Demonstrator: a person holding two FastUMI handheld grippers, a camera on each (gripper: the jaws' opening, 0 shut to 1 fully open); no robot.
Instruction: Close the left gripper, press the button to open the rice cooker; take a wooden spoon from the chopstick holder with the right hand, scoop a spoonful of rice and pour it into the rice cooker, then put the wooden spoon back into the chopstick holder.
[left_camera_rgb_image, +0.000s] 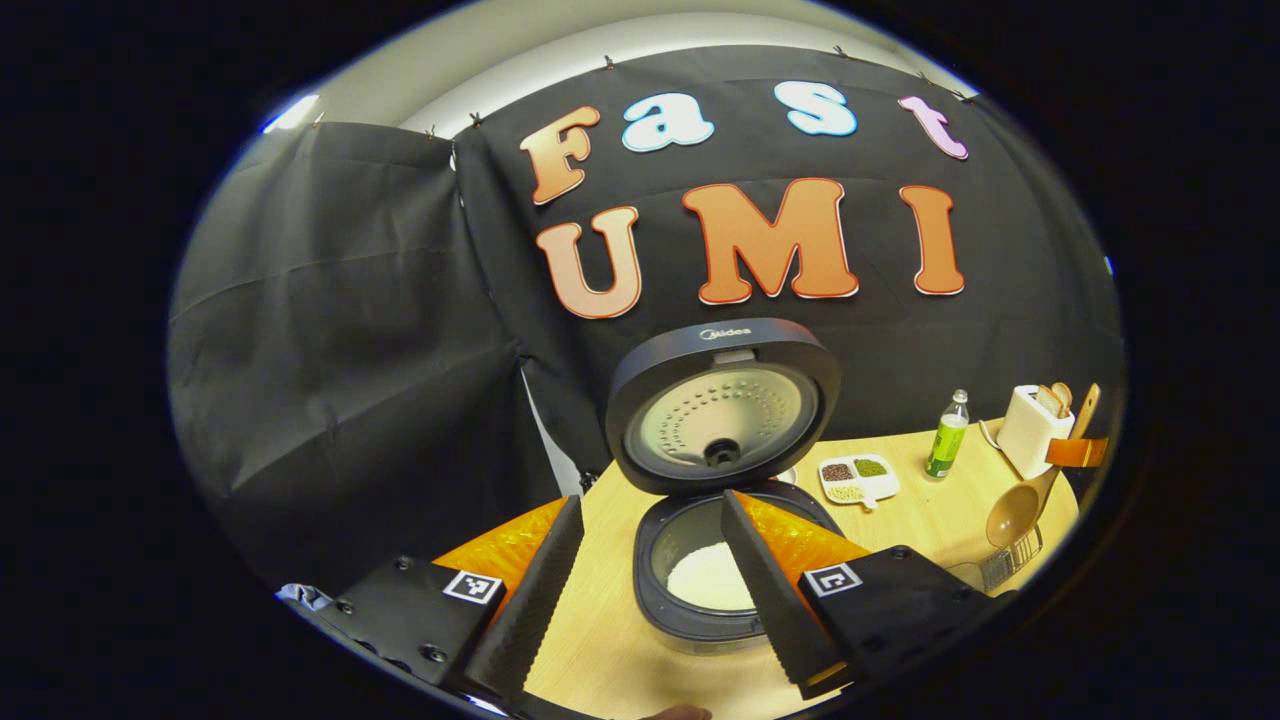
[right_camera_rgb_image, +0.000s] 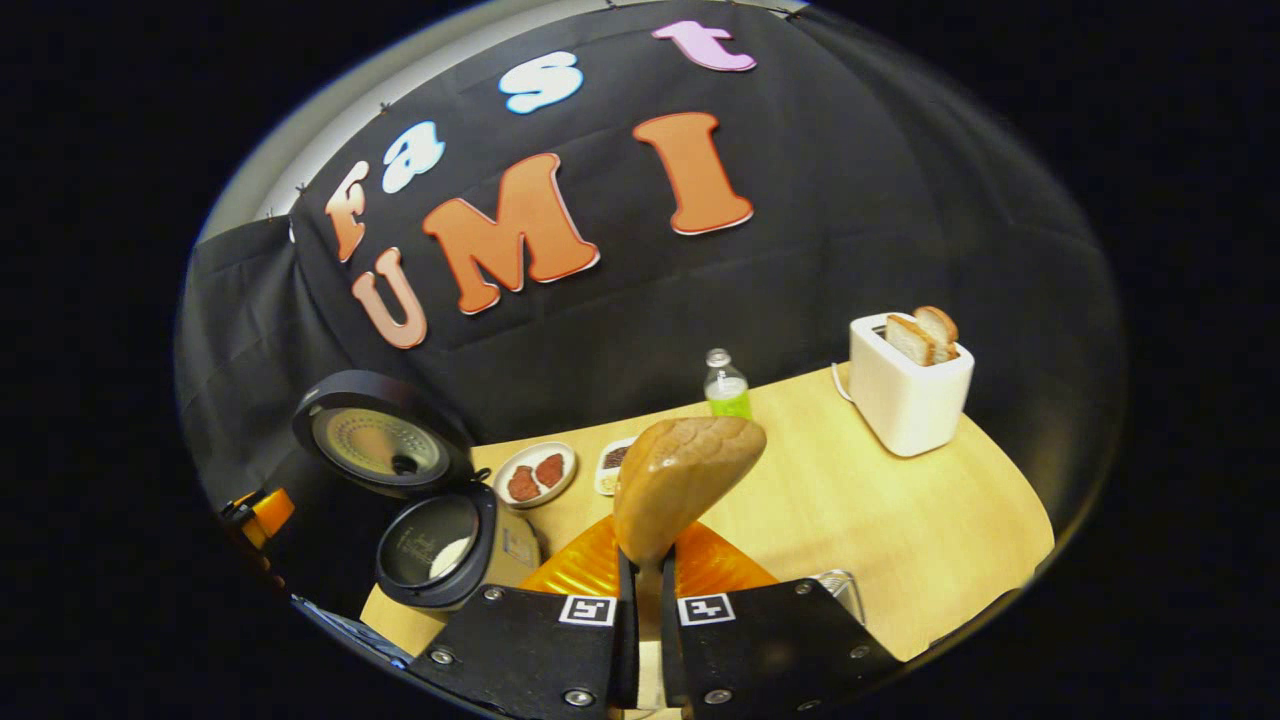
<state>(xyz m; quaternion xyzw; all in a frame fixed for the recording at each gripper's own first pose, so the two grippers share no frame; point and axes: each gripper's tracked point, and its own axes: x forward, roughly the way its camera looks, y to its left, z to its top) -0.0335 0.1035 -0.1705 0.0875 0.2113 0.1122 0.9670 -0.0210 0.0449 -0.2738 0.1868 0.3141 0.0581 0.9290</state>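
Observation:
The dark rice cooker (left_camera_rgb_image: 700, 610) stands open on the table, its lid (left_camera_rgb_image: 720, 405) upright and white rice (left_camera_rgb_image: 708, 578) in the pot. My left gripper (left_camera_rgb_image: 650, 600) is open, its fingers on either side of the pot and holding nothing. At the far right my right gripper (left_camera_rgb_image: 1075, 452) holds the wooden spoon (left_camera_rgb_image: 1015, 512) just above the wire chopstick holder (left_camera_rgb_image: 1010, 565). In the right gripper view my right gripper (right_camera_rgb_image: 643, 570) is shut on the handle of the wooden spoon (right_camera_rgb_image: 685, 480), whose rounded back faces the camera. The open cooker (right_camera_rgb_image: 440, 545) sits at the left there.
A white toaster (right_camera_rgb_image: 905, 385) with bread slices stands at the back right, beside a green bottle (right_camera_rgb_image: 727, 390). A plate (right_camera_rgb_image: 535, 475) with reddish pieces and a divided dish (left_camera_rgb_image: 858, 478) of grains lie between bottle and cooker. The wooden table (right_camera_rgb_image: 880, 520) ends near the holder (right_camera_rgb_image: 840, 590).

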